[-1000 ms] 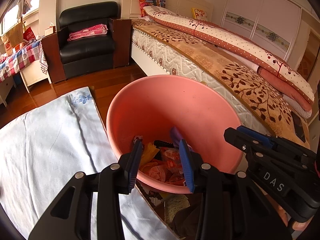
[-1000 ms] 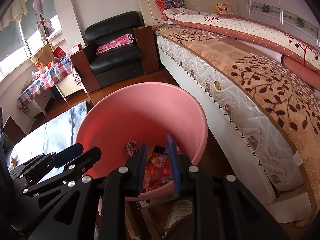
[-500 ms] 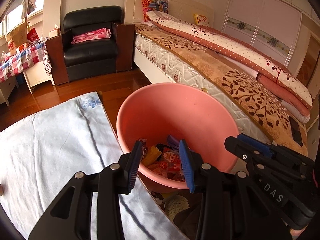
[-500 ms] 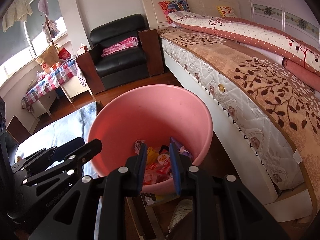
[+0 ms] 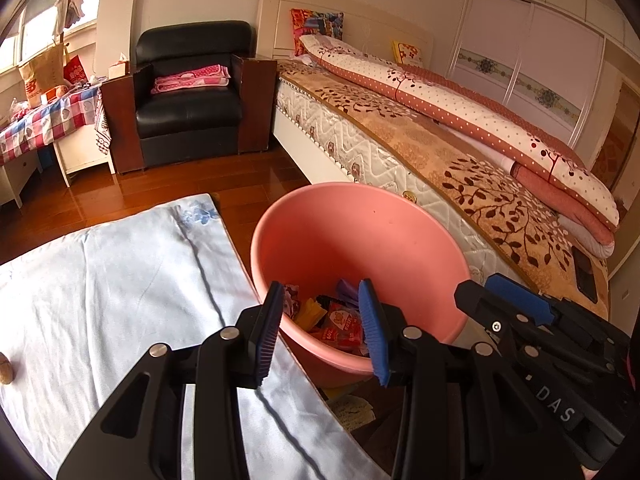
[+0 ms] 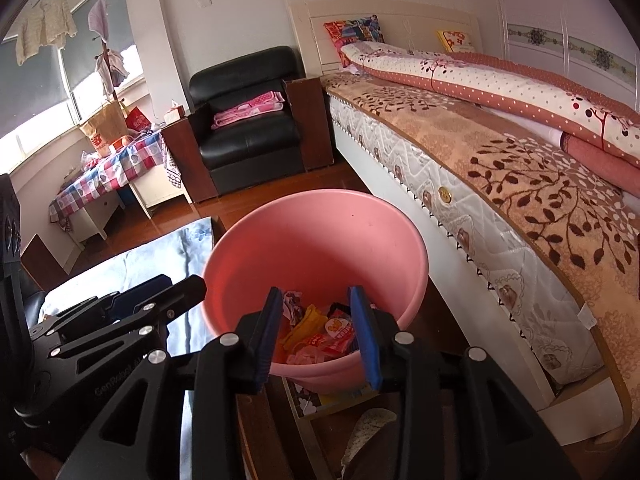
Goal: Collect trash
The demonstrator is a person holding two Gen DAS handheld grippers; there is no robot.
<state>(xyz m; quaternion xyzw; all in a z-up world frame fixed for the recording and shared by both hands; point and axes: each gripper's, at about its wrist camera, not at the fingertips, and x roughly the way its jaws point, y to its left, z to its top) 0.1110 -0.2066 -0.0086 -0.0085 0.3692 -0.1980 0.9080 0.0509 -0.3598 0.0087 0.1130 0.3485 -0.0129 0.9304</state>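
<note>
A pink plastic bucket [image 5: 360,240] [image 6: 316,240] stands on the floor between a cloth-covered table and the bed. Several crumpled wrappers [image 5: 336,320] [image 6: 320,332], red, yellow and purple, lie at its bottom. My left gripper [image 5: 322,324] hovers above the bucket's near rim, open, with nothing between its blue pads. My right gripper [image 6: 316,328] hangs over the near rim too; its jaws are opening and nothing sits between them. Each gripper shows in the other's view, the right gripper's fingers [image 5: 516,304] at right and the left gripper's fingers [image 6: 152,292] at left.
A table under a pale blue cloth [image 5: 100,280] [image 6: 120,272] lies left of the bucket, with a small brown object [image 5: 5,368] at its left edge. The bed [image 5: 460,160] runs along the right. A black armchair [image 5: 188,96] stands behind. Paper scraps [image 6: 364,432] lie on the wooden floor.
Both grippers have pulled back and up from the bucket, which now looks smaller and farther. The right gripper's jaws have widened. The left jaws keep the same gap.
</note>
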